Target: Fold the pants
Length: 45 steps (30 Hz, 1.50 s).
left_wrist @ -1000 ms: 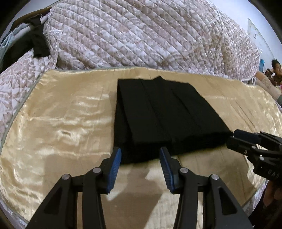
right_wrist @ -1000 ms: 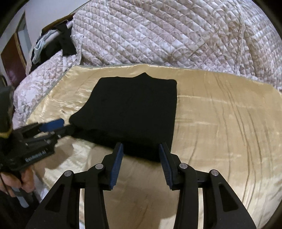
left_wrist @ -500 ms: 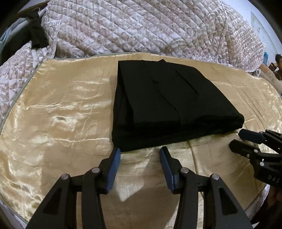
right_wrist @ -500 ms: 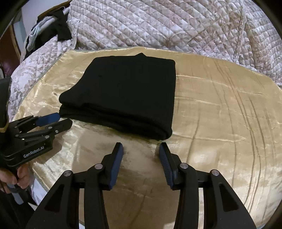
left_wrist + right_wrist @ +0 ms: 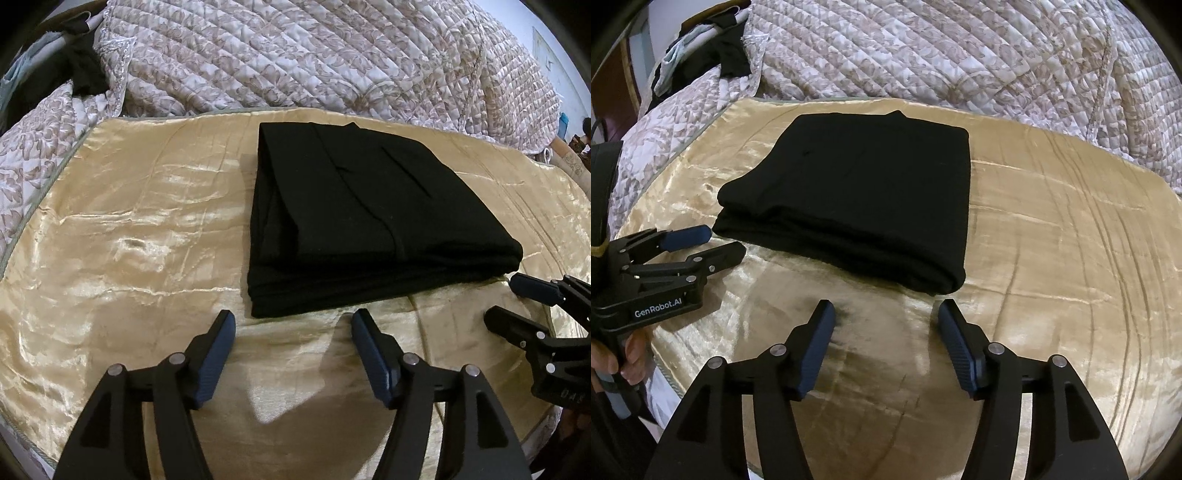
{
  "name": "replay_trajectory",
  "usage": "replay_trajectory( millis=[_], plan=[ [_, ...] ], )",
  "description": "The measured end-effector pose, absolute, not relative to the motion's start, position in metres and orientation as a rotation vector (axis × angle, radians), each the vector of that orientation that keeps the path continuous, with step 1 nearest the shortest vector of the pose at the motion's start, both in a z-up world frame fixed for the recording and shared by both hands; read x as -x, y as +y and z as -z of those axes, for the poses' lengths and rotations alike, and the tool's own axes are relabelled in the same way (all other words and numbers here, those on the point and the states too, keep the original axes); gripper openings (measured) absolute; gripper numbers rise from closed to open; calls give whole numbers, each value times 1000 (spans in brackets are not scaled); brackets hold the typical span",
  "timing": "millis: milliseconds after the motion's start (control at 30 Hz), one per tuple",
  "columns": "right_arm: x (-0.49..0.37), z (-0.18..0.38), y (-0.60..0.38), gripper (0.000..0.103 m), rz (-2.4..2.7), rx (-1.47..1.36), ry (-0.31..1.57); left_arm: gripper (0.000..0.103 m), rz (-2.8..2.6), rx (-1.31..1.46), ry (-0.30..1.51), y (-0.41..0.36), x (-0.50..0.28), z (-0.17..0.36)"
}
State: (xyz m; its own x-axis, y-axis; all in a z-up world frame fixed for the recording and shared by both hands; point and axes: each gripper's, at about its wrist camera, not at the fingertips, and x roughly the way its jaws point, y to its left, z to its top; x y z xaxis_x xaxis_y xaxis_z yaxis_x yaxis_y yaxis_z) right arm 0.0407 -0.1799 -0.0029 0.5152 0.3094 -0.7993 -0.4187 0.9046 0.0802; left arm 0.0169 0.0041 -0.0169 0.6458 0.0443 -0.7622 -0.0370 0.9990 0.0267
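The black pants [image 5: 362, 218] lie folded in a thick rectangular stack on the gold satin cloth [image 5: 140, 236]; they also show in the right wrist view [image 5: 864, 206]. My left gripper [image 5: 291, 325] is open and empty, just short of the stack's near edge. My right gripper [image 5: 884, 314] is open and empty, just short of the stack's near right corner. Each gripper shows in the other's view, the right one [image 5: 517, 302] and the left one [image 5: 724, 243], both beside the stack and apart from it.
A quilted floral bedspread [image 5: 314, 62] rises behind the gold cloth. Dark and pale clothes [image 5: 701, 44] are piled at the far left. The gold cloth's near edge [image 5: 676, 384] drops off close to the grippers. A person [image 5: 585, 129] is at the far right.
Both grippers have drawn back from the pants' near edge and lifted a little. The folded stack stays still on the gold cloth.
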Motion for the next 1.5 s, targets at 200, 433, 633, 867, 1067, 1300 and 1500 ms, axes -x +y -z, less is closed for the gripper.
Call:
replay_trajectory(
  millis=[200,433,633,867,1067,1300,1500],
  plan=[
    [-41,3,-180,60,-441,130,932,73,-49,-22,870,4,-17,18],
    [-41,3,-180,61,-441,131,932,76,-51,-27,870,4,-17,18],
    [-41,3,-180,61,-441,131,932,77,-51,-30,872,5,-18,19],
    [-41,3,-180,61,-442,131,932,78,-52,-29,875,5,-17,20],
    [-41,3,-180,61,-442,131,932,78,-53,-26,879,4,-17,21],
    [-41,3,-180,61,-441,131,932,78,-50,-17,886,6,-18,21],
    [-41,3,-180,61,-441,131,931,78,-49,-16,888,7,-18,21]
  ],
)
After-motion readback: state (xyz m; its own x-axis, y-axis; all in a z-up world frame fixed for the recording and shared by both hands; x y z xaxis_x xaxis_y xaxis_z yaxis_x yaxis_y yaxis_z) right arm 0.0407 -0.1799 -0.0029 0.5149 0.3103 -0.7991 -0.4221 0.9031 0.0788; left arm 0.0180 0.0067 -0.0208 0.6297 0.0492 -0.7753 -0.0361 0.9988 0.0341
